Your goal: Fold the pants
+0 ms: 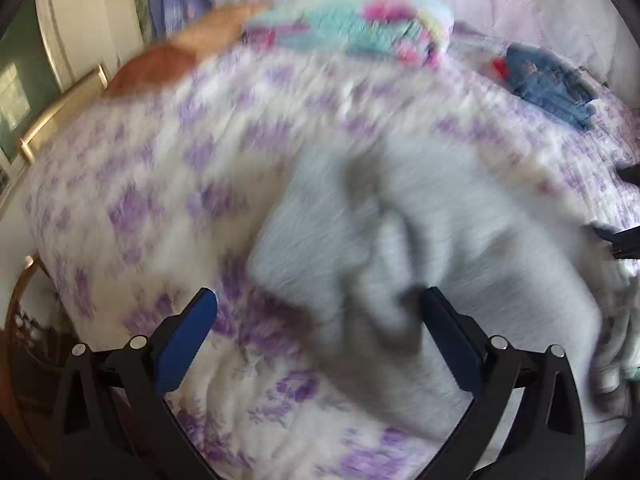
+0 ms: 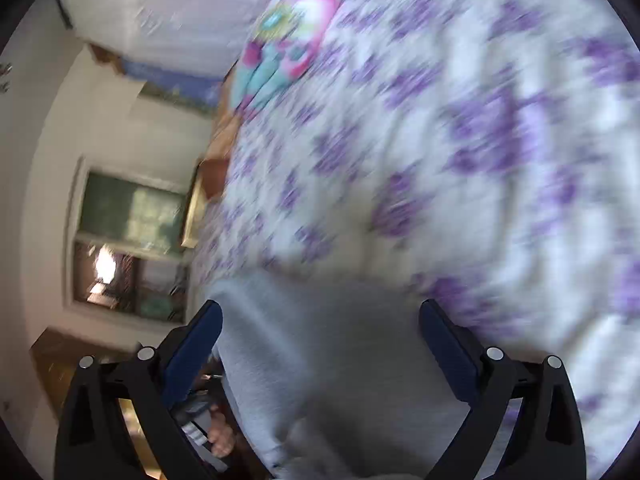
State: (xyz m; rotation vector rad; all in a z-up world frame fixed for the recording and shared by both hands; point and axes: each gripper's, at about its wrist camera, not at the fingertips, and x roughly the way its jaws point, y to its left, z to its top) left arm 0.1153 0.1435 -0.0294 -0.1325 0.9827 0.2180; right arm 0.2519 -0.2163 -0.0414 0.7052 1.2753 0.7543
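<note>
Basically: both hand-held grippers spread wide, nothing gripped, frames blurred.

Pants, pale grey, lie crumpled on the bed with the purple-flower cover, near side, right of centre. Left hand-held gripper hangs right over their near-left edge, cloth between the fingers but not pinched. Right hand-held gripper also has grey cloth between its fingers. Long axis unclear in the bunching; I'd guess near-left to far-right. Left looks nearer the bulk.
</note>
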